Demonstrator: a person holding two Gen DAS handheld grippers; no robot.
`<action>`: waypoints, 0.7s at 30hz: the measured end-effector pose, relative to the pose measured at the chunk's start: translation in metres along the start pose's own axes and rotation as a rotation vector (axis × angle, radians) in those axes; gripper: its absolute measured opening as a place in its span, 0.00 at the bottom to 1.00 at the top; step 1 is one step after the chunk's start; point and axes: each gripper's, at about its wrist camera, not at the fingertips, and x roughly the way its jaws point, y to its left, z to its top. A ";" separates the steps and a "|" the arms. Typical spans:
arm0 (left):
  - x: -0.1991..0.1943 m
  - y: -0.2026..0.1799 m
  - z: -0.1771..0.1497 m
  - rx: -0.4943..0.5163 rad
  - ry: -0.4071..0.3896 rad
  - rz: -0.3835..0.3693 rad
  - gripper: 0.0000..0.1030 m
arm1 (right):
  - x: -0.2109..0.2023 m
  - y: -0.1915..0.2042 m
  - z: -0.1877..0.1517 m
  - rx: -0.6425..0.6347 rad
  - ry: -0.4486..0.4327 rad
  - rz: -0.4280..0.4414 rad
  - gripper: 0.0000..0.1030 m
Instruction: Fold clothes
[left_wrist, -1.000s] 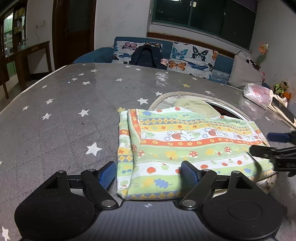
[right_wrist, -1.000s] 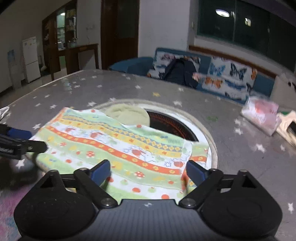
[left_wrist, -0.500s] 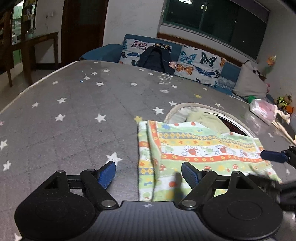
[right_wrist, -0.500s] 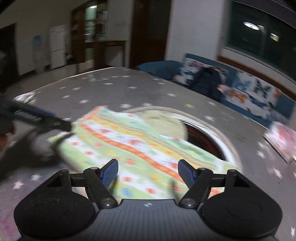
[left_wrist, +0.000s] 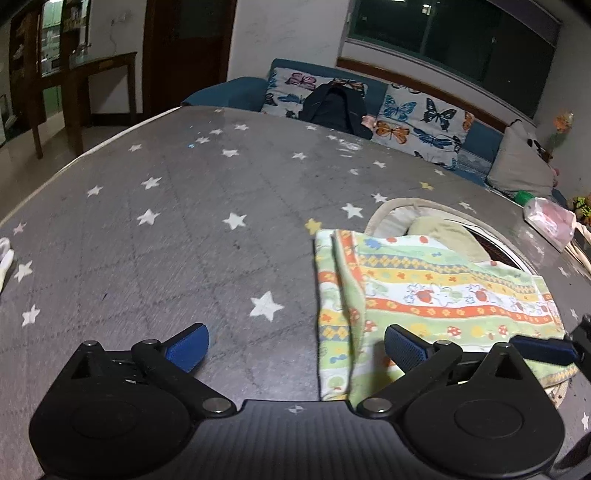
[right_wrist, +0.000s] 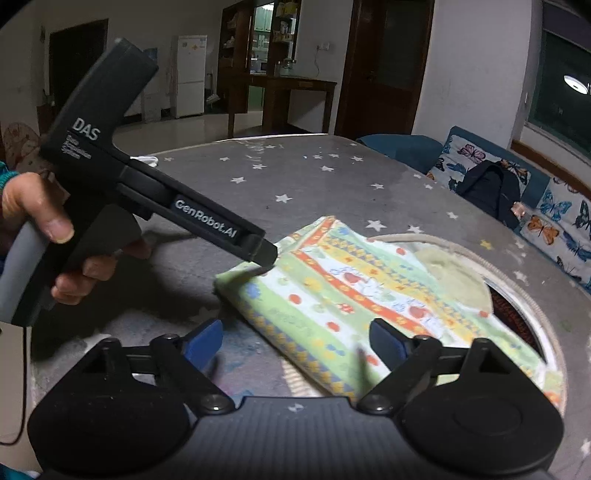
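A folded cloth with green, orange and yellow patterned stripes (left_wrist: 424, 291) lies flat on the grey star-print table (left_wrist: 184, 229); it also shows in the right wrist view (right_wrist: 354, 295). My left gripper (left_wrist: 295, 349) is open and empty, low over the table at the cloth's near left corner. My right gripper (right_wrist: 295, 341) is open and empty over the cloth's near edge. The left gripper's body, held by a hand, shows in the right wrist view (right_wrist: 155, 199) with its tip at the cloth's left corner.
A round opening with a beige rim (left_wrist: 391, 210) sits in the table under the cloth's far side, with a pale green item (left_wrist: 443, 236) in it. A pink bag (left_wrist: 550, 221) lies far right. A sofa with butterfly cushions (left_wrist: 417, 114) stands behind.
Both grippers have pulled back and shifted left along the cloth. The right wrist view has swung left, so the hand-held left gripper now fills its left side.
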 end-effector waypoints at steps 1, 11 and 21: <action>0.000 0.001 0.000 0.001 0.001 0.004 1.00 | 0.001 0.002 -0.001 -0.005 -0.001 -0.002 0.87; -0.007 0.015 0.011 -0.052 -0.003 -0.002 1.00 | 0.018 0.027 0.008 -0.118 -0.002 -0.003 0.77; -0.005 0.020 0.023 -0.150 0.045 -0.078 1.00 | 0.044 0.050 0.017 -0.218 0.023 -0.027 0.47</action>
